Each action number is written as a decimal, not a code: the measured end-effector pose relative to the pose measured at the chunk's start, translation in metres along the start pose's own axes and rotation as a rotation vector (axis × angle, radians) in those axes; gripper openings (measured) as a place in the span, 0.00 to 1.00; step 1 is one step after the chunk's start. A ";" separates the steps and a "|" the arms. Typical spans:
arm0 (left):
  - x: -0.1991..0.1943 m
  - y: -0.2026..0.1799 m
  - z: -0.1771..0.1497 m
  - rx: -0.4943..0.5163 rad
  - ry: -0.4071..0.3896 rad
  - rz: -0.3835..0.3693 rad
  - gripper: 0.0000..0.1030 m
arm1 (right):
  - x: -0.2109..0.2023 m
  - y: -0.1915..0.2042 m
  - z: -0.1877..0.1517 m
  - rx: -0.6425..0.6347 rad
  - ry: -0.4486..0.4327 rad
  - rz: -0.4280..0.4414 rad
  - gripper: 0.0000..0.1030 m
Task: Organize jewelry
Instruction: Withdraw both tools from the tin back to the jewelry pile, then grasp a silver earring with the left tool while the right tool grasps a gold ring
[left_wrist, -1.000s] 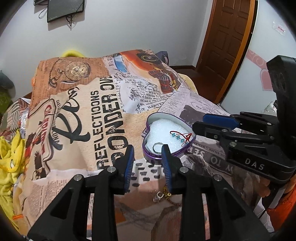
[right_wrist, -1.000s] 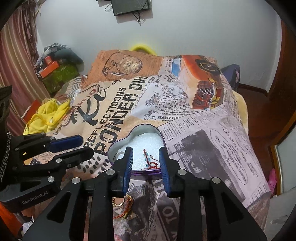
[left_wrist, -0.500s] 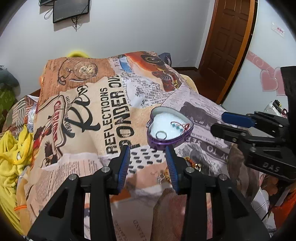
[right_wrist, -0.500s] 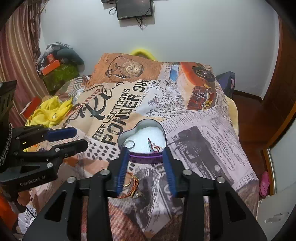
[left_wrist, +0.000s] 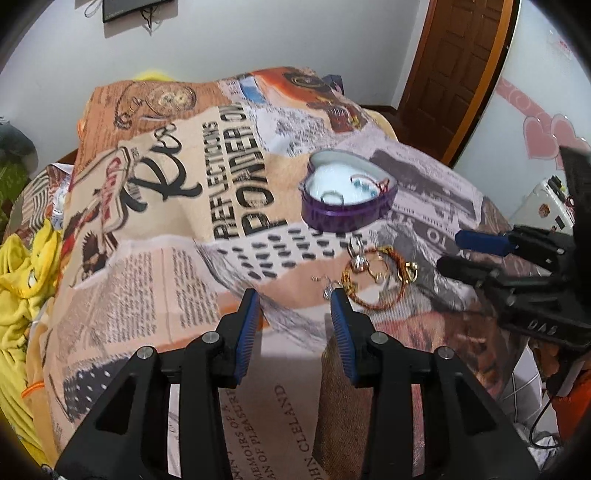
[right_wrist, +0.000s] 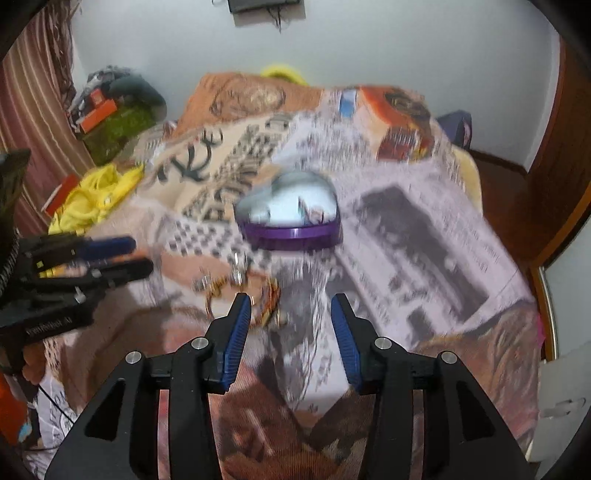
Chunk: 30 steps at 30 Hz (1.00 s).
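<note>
Heart-shaped purple tin (left_wrist: 347, 201), lid off, white-lined, at upper centre right of the left wrist view; inside, a silver ring (left_wrist: 332, 195) and a red-corded bracelet with blue beads (left_wrist: 369, 184). Below it on the newsprint-patterned bedspread (left_wrist: 155, 280), a loose cluster of gold bangles and small earrings (left_wrist: 376, 273), apart from the tin. Left gripper (left_wrist: 294, 295) at lower centre, blue-padded fingers spread, nothing between them, right fingertip just beside the cluster. Right gripper (right_wrist: 291, 300) likewise parted and empty in the blurred right wrist view; also at the right edge of the left view. Yellow cloth (left_wrist: 22, 266) at left edge; wooden door (left_wrist: 458, 66) at upper right.
</note>
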<state>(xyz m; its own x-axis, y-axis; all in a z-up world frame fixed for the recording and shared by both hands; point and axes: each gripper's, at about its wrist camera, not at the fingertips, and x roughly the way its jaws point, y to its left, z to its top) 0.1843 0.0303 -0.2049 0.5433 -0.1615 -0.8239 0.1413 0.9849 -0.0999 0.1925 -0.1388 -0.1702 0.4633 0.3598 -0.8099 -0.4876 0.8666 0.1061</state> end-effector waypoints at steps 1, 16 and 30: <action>0.003 -0.001 -0.002 0.005 0.010 -0.008 0.38 | 0.005 0.000 -0.005 -0.004 0.022 -0.002 0.40; 0.034 -0.016 -0.003 0.059 0.044 -0.027 0.38 | 0.022 0.005 -0.020 -0.045 0.052 0.006 0.40; 0.049 -0.022 -0.003 0.074 0.040 -0.031 0.19 | 0.031 0.007 -0.018 -0.094 0.016 0.020 0.40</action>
<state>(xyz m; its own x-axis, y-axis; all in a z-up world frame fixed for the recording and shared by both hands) 0.2053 0.0009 -0.2448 0.5041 -0.1875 -0.8430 0.2191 0.9720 -0.0852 0.1903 -0.1278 -0.2047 0.4414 0.3705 -0.8173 -0.5645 0.8226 0.0680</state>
